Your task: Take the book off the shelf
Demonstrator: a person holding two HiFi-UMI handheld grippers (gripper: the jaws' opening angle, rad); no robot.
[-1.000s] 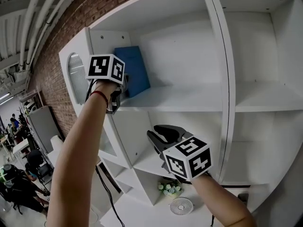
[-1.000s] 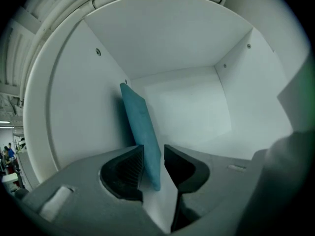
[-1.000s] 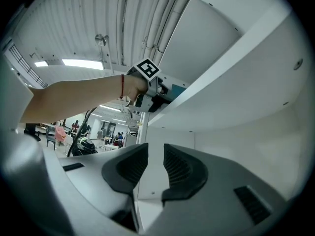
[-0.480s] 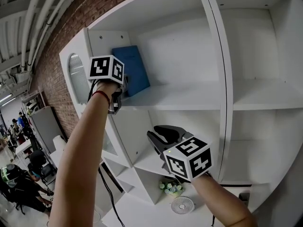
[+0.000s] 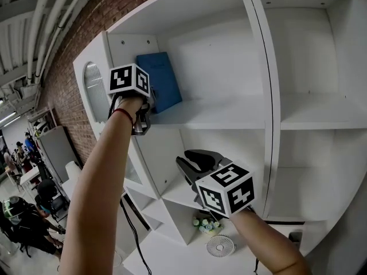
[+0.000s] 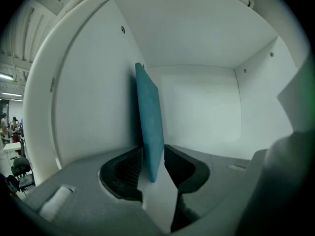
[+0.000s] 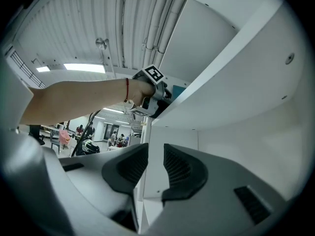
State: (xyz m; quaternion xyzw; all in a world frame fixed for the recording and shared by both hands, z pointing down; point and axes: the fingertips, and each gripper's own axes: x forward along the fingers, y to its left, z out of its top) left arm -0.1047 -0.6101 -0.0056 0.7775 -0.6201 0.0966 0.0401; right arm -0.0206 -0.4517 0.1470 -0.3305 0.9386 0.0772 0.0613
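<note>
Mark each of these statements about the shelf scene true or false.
1. The blue book stands between the jaws of the left gripper. True.
2. The book lies flat on the shelf. False: it stands upright on its edge.
3. The right gripper holds a small fan. False: nothing is between its jaws.
4. The right gripper is lower than the left one. True.

The book (image 5: 161, 82) stands upright at the left end of the upper shelf (image 5: 229, 116), just beside its left wall. The left gripper (image 6: 151, 166) is at the shelf's front edge, jaws on either side of the book's near edge. The right gripper (image 5: 195, 160) is lower and to the right, before the compartment beneath. Below it, flowers (image 5: 206, 225) sit behind a fan (image 5: 220, 246).
</note>
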